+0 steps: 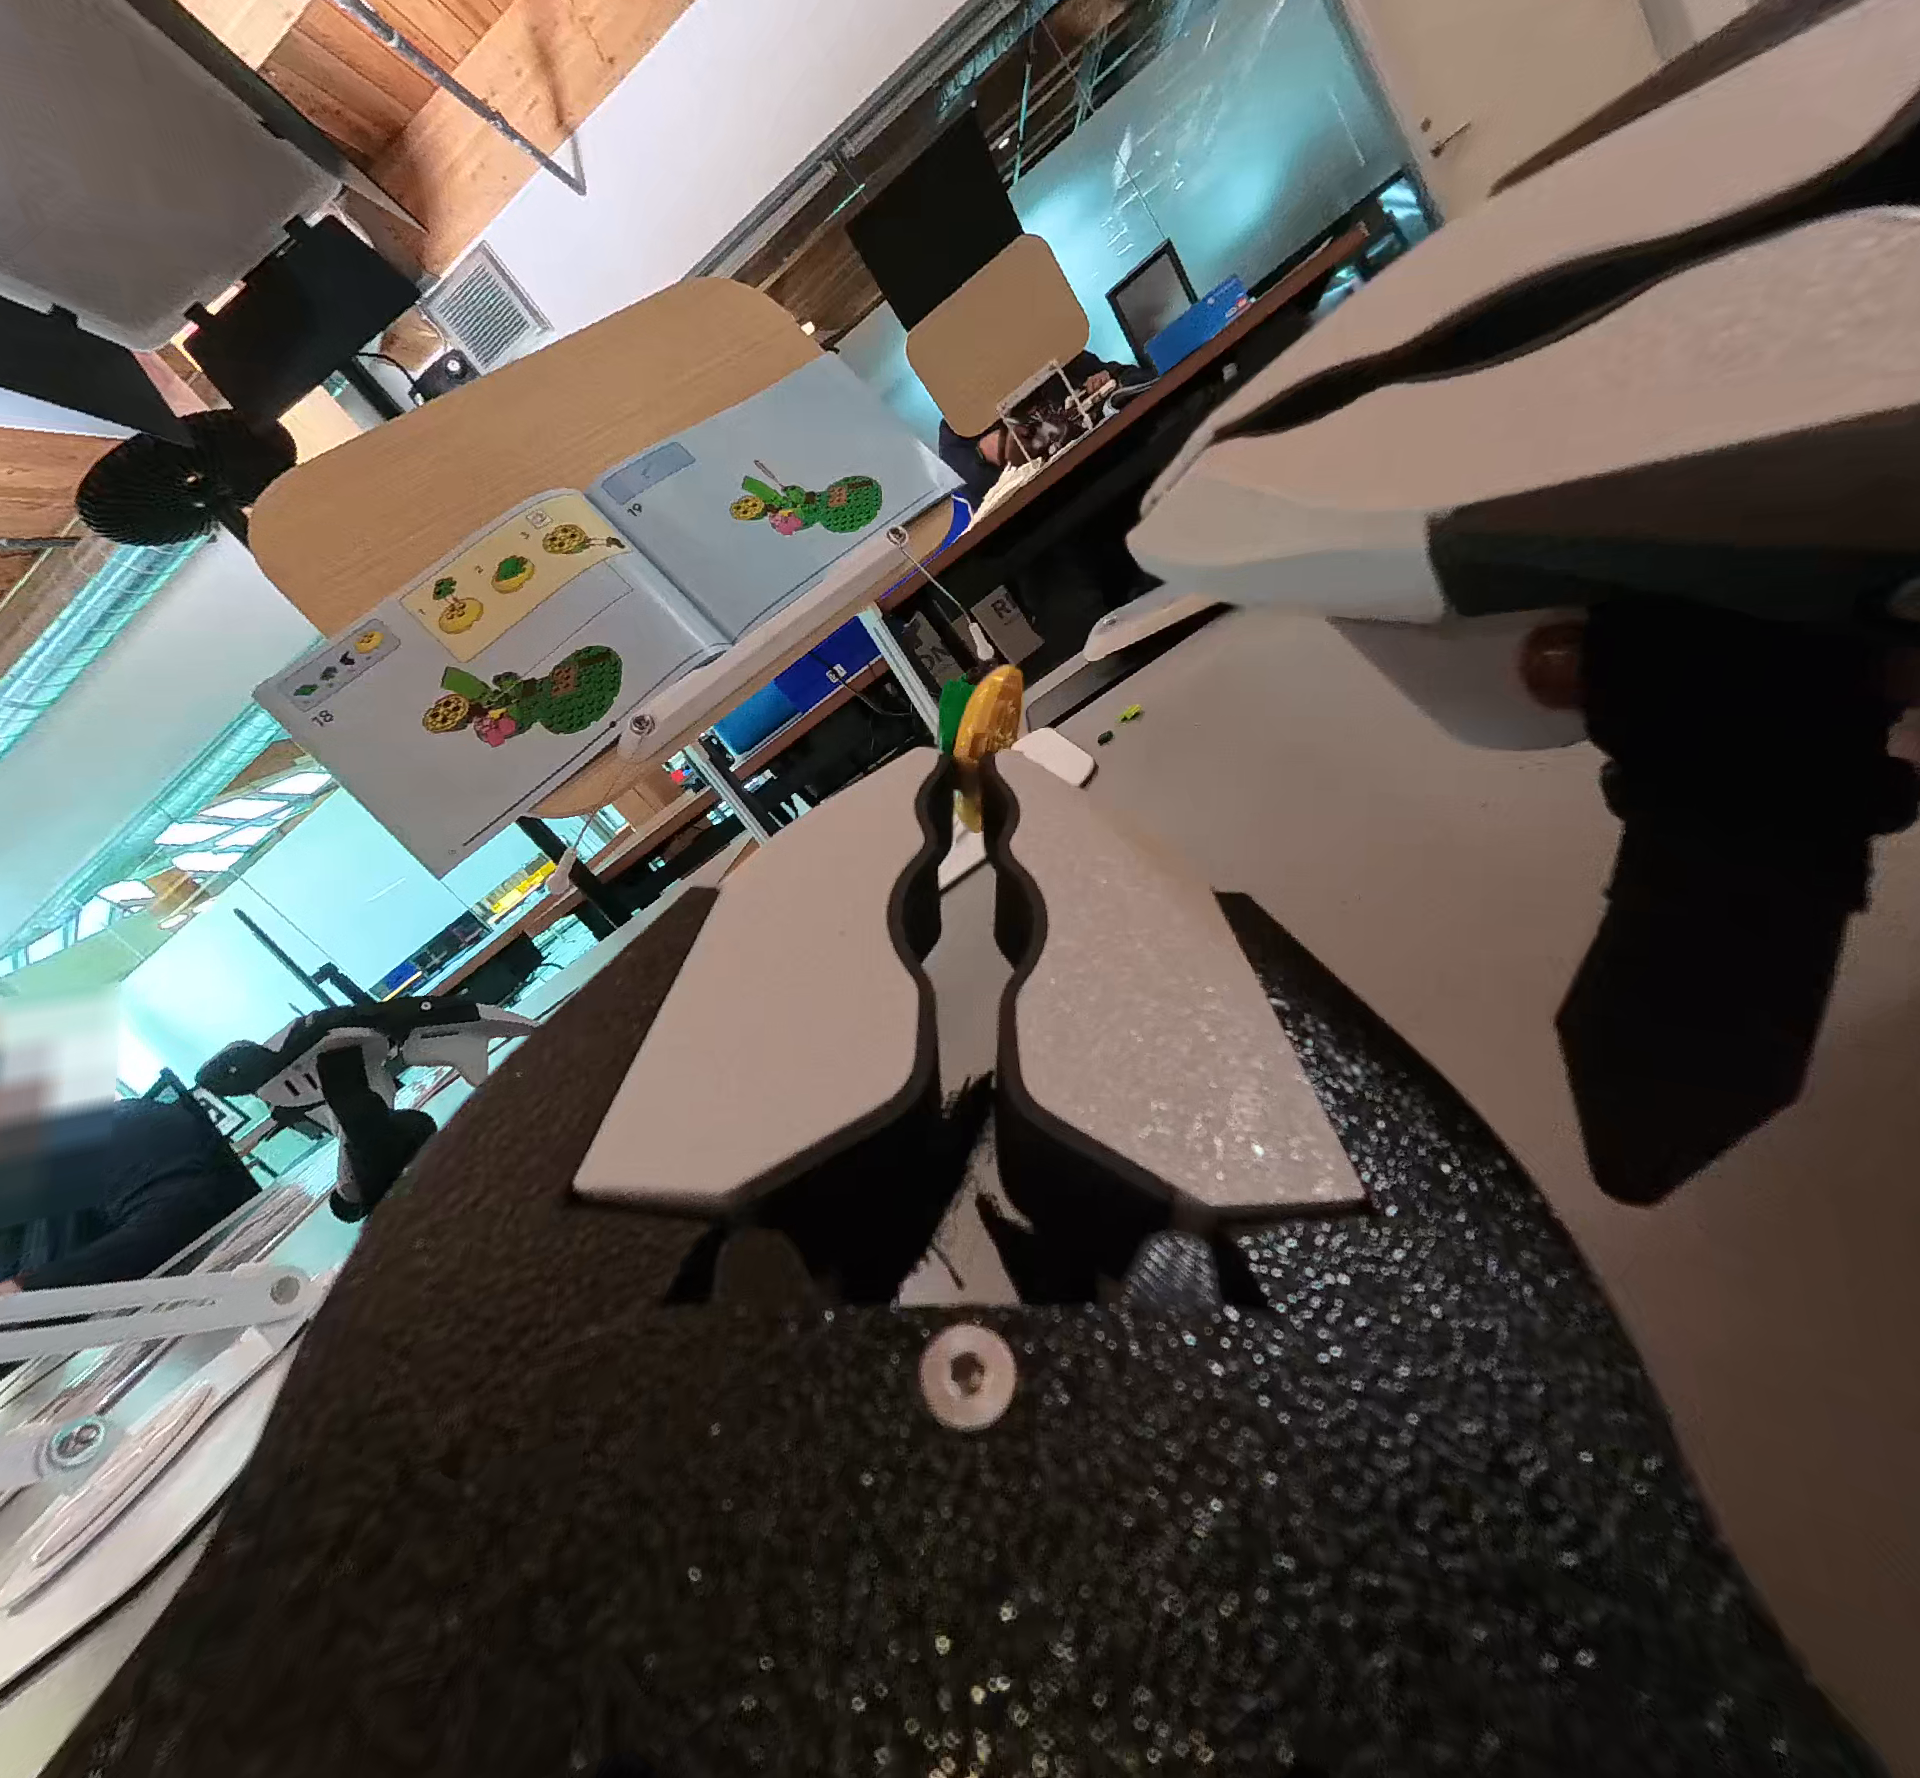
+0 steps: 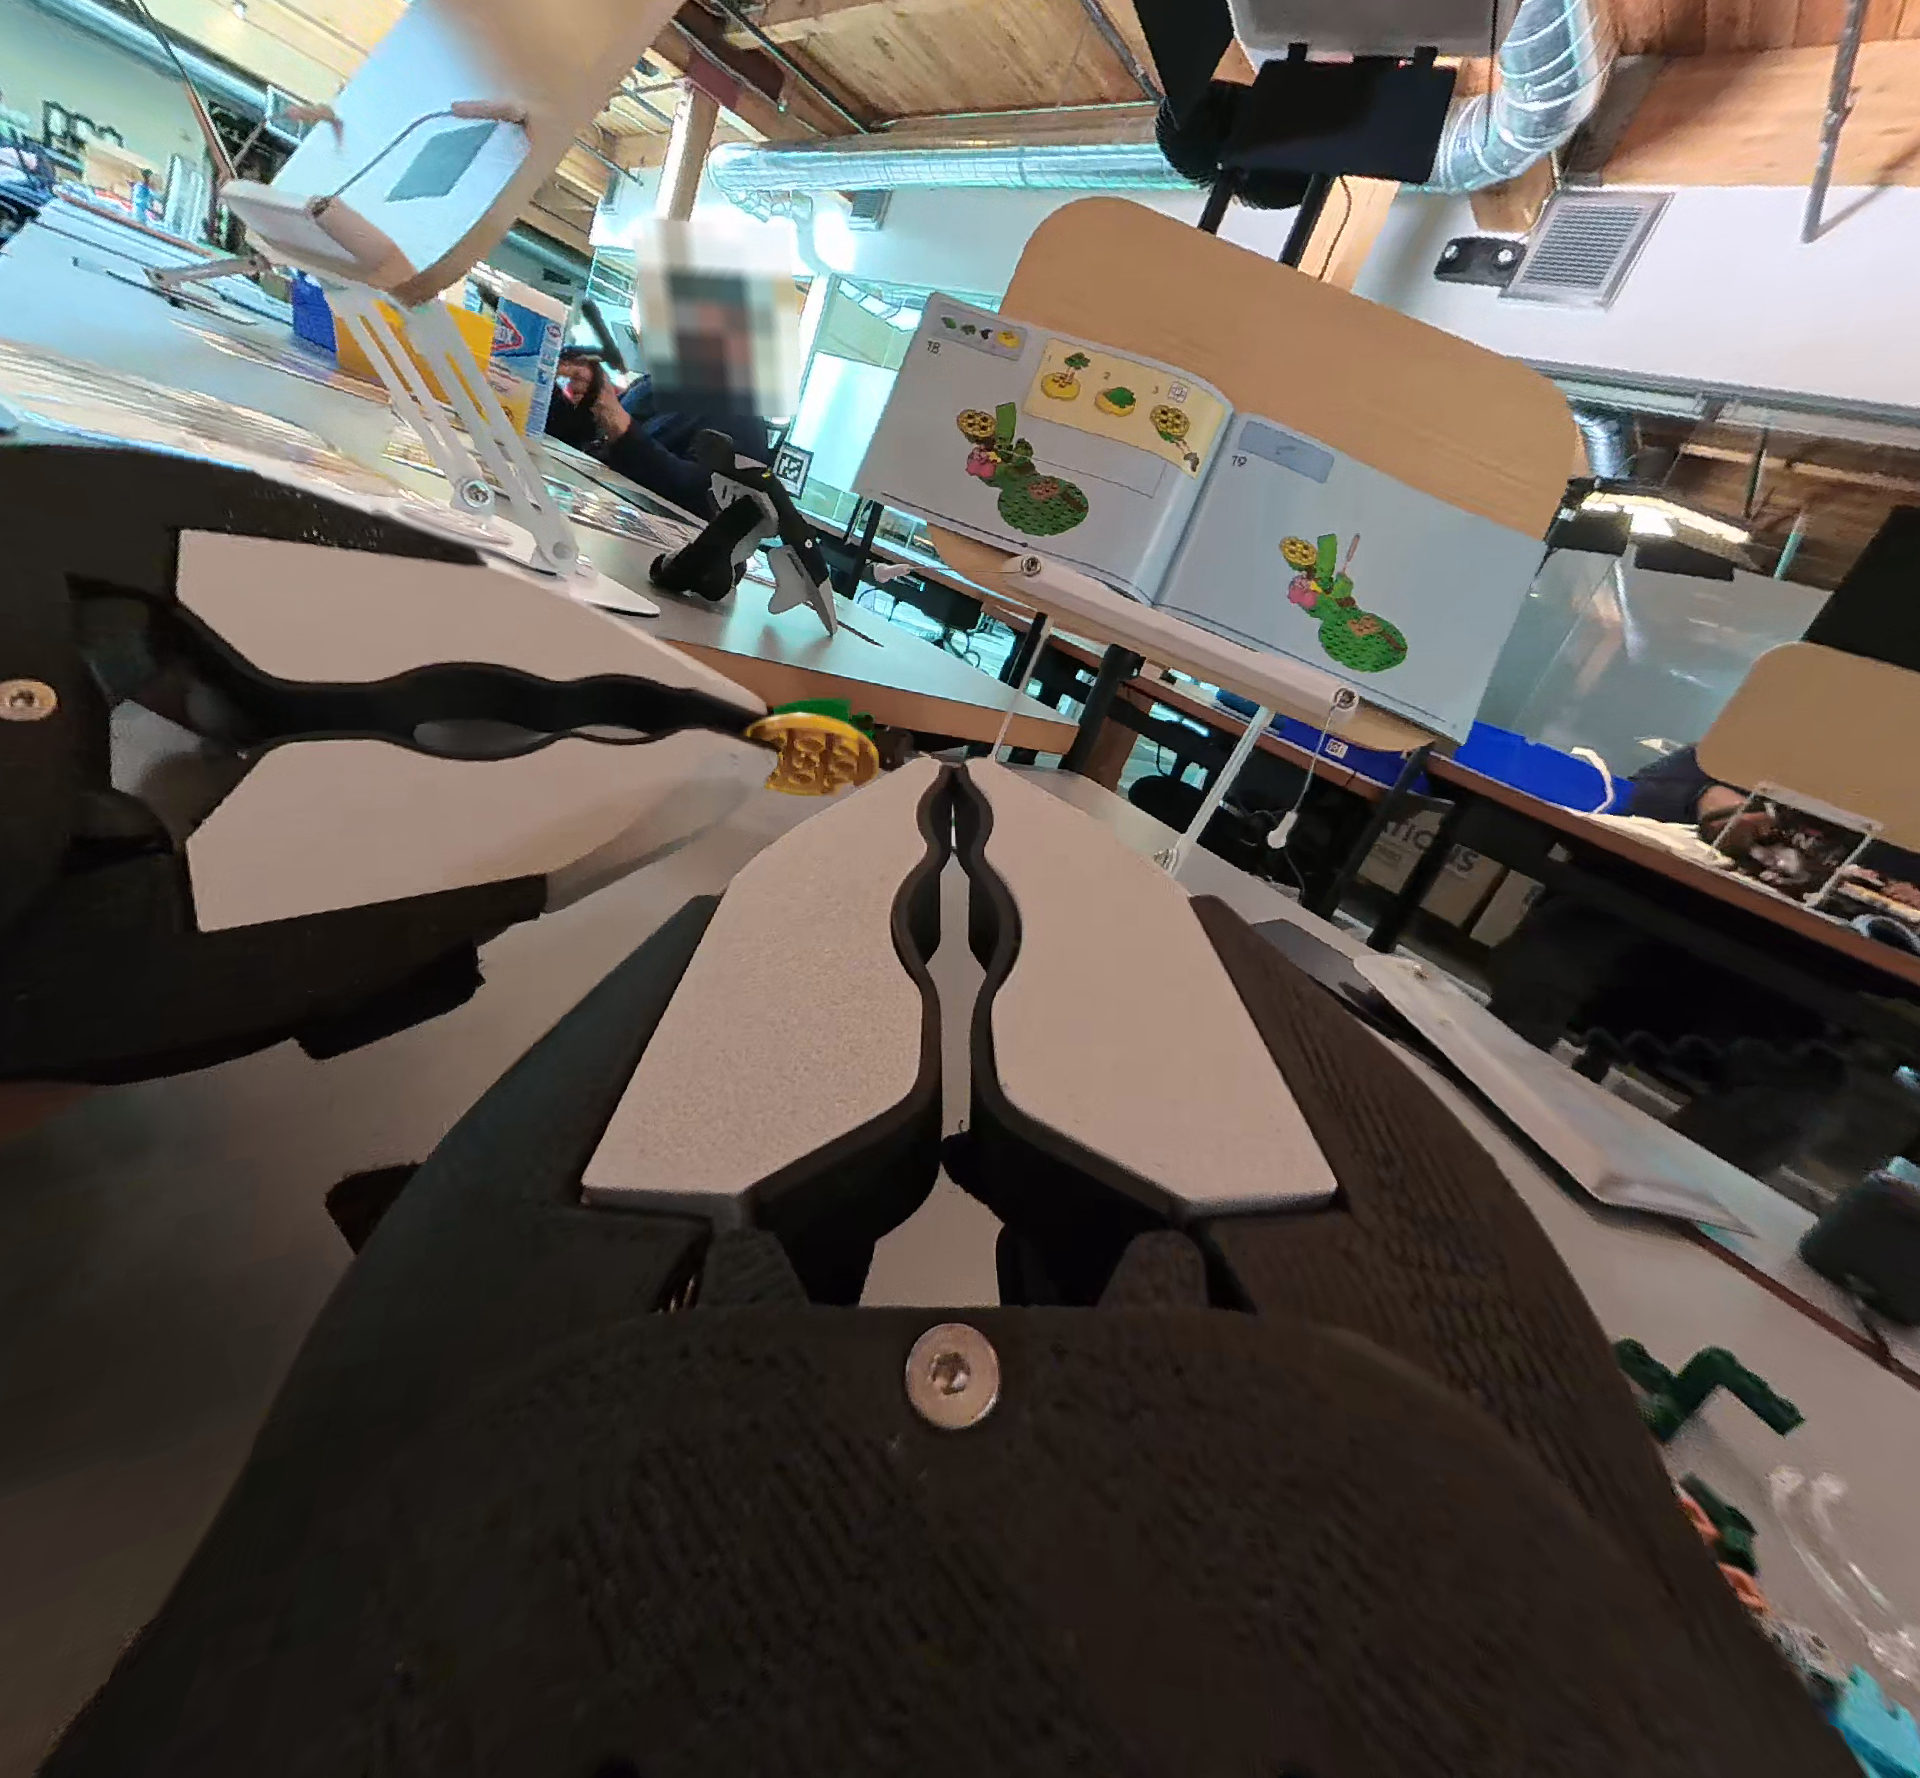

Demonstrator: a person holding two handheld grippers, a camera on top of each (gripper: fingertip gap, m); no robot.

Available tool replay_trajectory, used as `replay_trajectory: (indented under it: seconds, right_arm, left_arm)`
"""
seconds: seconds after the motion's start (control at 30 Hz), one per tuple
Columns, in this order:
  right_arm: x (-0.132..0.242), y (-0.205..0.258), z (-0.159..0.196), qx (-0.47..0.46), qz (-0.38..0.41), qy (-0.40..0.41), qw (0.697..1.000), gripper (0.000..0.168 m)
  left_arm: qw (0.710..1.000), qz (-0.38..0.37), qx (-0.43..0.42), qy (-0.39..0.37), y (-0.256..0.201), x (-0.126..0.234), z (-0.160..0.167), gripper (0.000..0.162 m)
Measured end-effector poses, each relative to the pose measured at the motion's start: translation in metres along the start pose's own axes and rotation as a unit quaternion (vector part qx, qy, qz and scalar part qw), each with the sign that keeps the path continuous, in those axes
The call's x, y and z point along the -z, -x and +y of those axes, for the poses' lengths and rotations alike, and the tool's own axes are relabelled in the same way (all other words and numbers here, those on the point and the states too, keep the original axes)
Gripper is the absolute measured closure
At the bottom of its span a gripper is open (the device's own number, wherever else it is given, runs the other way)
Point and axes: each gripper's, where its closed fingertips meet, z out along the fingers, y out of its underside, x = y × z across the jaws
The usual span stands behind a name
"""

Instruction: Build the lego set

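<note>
My left gripper (image 1: 966, 778) is shut on a yellow round Lego plate (image 1: 987, 720) with a green piece (image 1: 951, 710) fixed to its far side, held above the grey table (image 1: 1299, 855). In the right wrist view the same gripper (image 2: 753, 729) comes in from the left and pinches the yellow plate (image 2: 816, 754) at its edge. My right gripper (image 2: 954, 778) is shut with nothing visible between its tips, just right of the plate. It also shows at the upper right of the left wrist view (image 1: 1164, 513).
An open instruction booklet (image 2: 1195, 502) stands on a wooden-backed stand (image 1: 623, 606) behind the work area. Loose dark green pieces (image 2: 1704, 1396) and a clear bag (image 2: 1829, 1572) lie at my right. Tiny green bits (image 1: 1127, 715) lie on the table. A person and another gripper (image 2: 748, 533) are at the neighbouring table. About 5 cm separates my left fingertips from my right.
</note>
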Motion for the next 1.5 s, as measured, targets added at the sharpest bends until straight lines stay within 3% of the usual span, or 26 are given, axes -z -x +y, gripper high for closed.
replay_trajectory:
  seconds: [1.0,1.1,1.17,1.23,1.3,1.4,1.5]
  right_arm:
    - [-0.003,0.007,0.008,-0.020,-0.032,0.003,0.999,0.168]
    - [-0.002,-0.002,0.002,-0.053,-0.020,-0.007,0.998,0.168]
    - [-0.009,-0.027,-0.014,-0.146,0.015,-0.007,0.989,0.160]
    - [-0.028,-0.059,-0.041,-0.231,0.026,-0.030,0.972,0.152]
    - [-0.066,-0.111,-0.049,-0.236,0.067,-0.041,0.969,0.137]
    - [-0.142,-0.182,-0.015,-0.226,0.097,-0.020,0.969,0.124]
    - [-0.206,-0.233,0.045,-0.223,0.112,0.033,0.968,0.120]
  left_arm:
    - [1.000,-0.029,-0.001,0.000,0.007,0.002,0.000,0.157]
    - [0.999,-0.037,0.005,0.001,0.011,0.002,0.001,0.157]
    - [0.999,-0.041,0.008,0.002,0.013,0.003,0.002,0.157]
    - [0.999,-0.045,0.011,0.000,0.015,0.004,0.001,0.157]
    - [0.999,-0.046,0.012,0.003,0.015,0.003,0.003,0.157]
    - [0.999,-0.046,0.020,0.003,0.016,0.003,0.003,0.157]
    - [0.998,-0.049,0.036,0.002,0.019,0.003,0.006,0.157]
